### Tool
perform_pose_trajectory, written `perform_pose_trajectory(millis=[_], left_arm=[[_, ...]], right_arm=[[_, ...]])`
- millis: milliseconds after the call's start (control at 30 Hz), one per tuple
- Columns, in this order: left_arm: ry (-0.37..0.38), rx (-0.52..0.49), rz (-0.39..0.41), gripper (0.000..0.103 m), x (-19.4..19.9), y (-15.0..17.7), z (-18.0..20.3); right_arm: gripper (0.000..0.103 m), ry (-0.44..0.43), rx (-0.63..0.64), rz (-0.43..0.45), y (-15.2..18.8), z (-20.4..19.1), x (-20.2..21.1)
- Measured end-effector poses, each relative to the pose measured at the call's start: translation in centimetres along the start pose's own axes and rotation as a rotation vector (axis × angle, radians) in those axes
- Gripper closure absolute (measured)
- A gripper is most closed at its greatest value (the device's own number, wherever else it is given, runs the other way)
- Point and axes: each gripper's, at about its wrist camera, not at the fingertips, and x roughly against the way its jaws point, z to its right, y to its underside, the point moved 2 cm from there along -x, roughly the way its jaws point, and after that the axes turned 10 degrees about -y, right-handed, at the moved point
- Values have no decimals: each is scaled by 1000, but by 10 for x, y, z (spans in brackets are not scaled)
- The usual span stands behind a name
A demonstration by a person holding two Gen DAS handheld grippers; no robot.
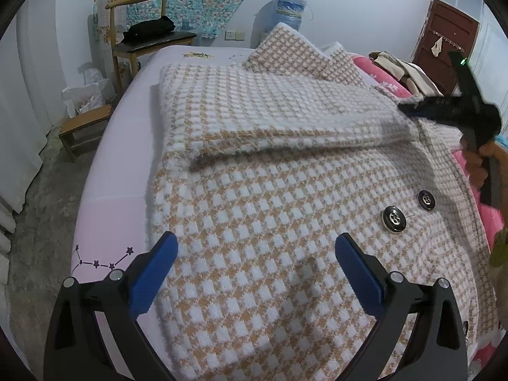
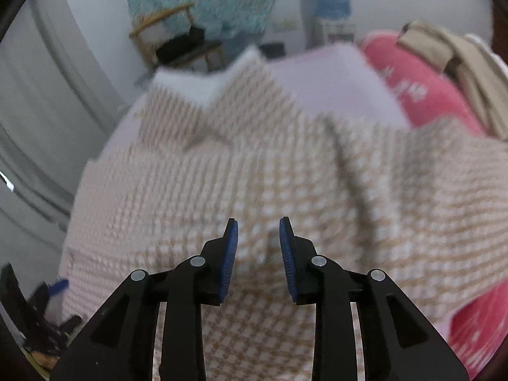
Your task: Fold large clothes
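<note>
- Two hand-held grippers are in view over a bed [image 1: 104, 197] with a pale lilac sheet.
- Checked coat [image 1: 270, 190], tan and white, lies spread across the bed and fills most of both views. One sleeve [image 1: 285, 117] is folded across the body, running from 9 o'clock toward 3 o'clock in the left wrist view.
- Two black buttons [image 1: 393, 219] sit on the coat at about 4 o'clock of that view.
- Left hand-held gripper [image 1: 255, 273]: jaws spread wide, nothing between the blue pads [image 1: 152, 279]; it hovers over the coat's lower part at 6 o'clock.
- Right hand-held gripper [image 2: 257, 260]: jaws parted by a narrow gap, pads clear of the cloth, which shows through the gap; released. From the left wrist view it appears at 3 o'clock [image 1: 409, 108], blurred, at the coat's edge beside the sleeve.
- Right wrist view is motion-blurred.
- Pink blanket [image 2: 422, 95] lies at 2 o'clock beyond the coat, with beige clothes [image 2: 466, 70] piled on it.
- Wooden chair [image 1: 143, 41] stands at 11 o'clock beside the bed; a water dispenser [image 1: 289, 12] at 12 o'clock against the wall.
</note>
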Motion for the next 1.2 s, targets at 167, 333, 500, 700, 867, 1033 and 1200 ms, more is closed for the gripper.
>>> perform_pose_trajectory(millis=[167,333,500,700,867,1033,1200], left_arm=[[19,13,6,6,2,2,-3],[34,24,4,6,7,0,-8],[50,32,108,6,40,-30,-13],[162,18,162,6,40,-88,-3],[231,89,124,6,-11,-123,-10],[162,235,-71,10,-89,-127,-43],[168,242,-29,9,-78,-139,-46]], right_arm=[[76,43,13,-20,16,-1,-14],[76,97,36,-47,13,-14,-11],[66,90,108,15,6,-30,-9],[65,101,102,-17,16,-21,-34],[65,79,90,-17,15,-21,-33],[65,71,95,-14,17,-20,-27],[65,59,98,-10,25,-10,-16]])
